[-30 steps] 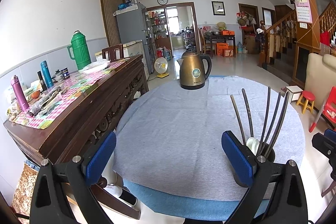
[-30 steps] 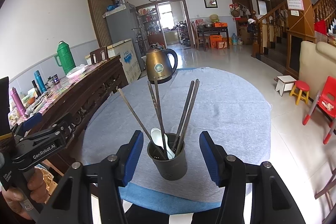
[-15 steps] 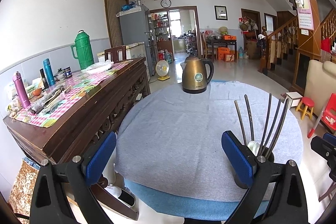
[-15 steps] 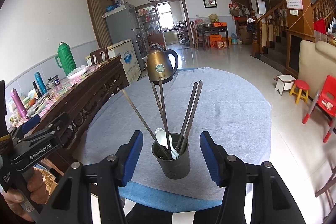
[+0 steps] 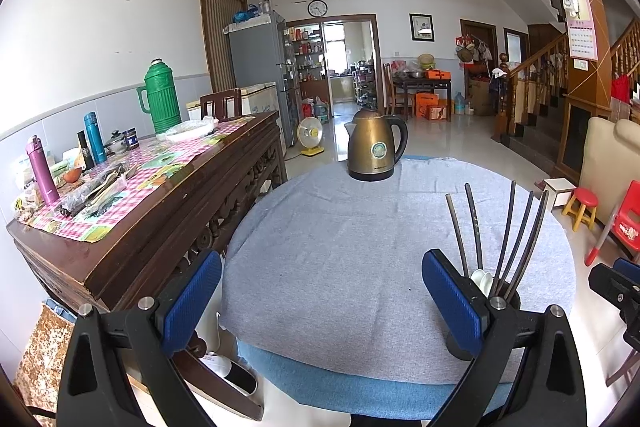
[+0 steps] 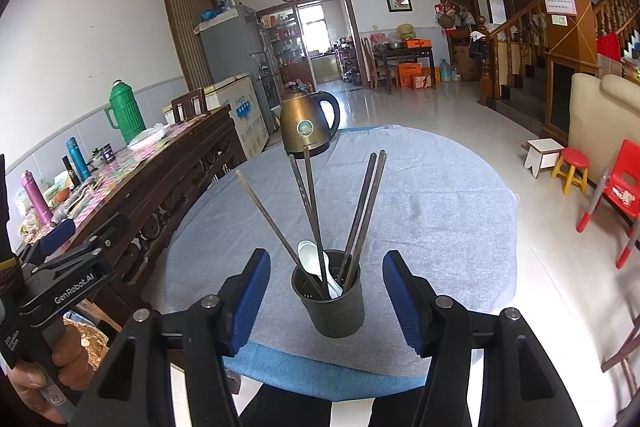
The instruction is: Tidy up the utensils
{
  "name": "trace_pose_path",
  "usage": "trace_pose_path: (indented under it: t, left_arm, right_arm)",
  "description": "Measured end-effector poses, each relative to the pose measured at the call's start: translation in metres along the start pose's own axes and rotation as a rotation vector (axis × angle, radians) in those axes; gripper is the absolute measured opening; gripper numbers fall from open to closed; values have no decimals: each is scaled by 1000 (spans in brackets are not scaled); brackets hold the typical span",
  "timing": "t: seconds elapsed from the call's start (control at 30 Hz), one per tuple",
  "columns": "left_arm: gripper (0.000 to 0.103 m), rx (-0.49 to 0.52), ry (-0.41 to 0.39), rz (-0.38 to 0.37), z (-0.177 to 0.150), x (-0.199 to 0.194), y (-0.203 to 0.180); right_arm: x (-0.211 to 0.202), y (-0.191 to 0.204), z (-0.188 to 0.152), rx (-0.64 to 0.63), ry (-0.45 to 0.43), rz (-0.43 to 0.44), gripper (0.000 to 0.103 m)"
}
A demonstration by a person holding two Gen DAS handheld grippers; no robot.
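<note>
**Grey holder framed by the right jaws, utensils already inside**

Grey and cylindrical, the utensil holder (image 6: 329, 301) stands upright on the cloth-covered round table (image 6: 440, 211), directly ahead of the right gripper (image 6: 326, 297) and centred between its blue pads. Those jaws stand wide, with a clear gap on either side of the holder, so nothing is gripped. Five dark chopsticks (image 6: 310, 211) and a white spoon (image 6: 314, 261) lean out of the holder, their long axes fanning up and away from the jaws.

For the left gripper (image 5: 320, 301), whose jaws are also wide and empty, the holder sits off to the right, partly hidden behind its right pad. The right hand is clearly nearer.

Open cloth lies ahead as far as the kettle (image 6: 306, 125). The table's near edge runs just under the jaws, leaving little margin there.
</note>
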State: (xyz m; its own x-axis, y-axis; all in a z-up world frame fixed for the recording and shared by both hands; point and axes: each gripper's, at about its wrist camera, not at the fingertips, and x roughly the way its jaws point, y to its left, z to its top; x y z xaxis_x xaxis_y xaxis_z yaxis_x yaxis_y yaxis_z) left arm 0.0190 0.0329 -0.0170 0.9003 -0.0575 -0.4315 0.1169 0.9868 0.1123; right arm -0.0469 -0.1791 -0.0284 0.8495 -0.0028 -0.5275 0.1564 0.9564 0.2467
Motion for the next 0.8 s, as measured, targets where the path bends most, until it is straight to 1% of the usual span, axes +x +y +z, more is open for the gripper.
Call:
trace_pose_path:
  t: [0.8]
  left_arm:
    - [100,-11,9,2,-1,-2,-3]
  right_arm:
    - [4,-2,-3,9,20,-13,63]
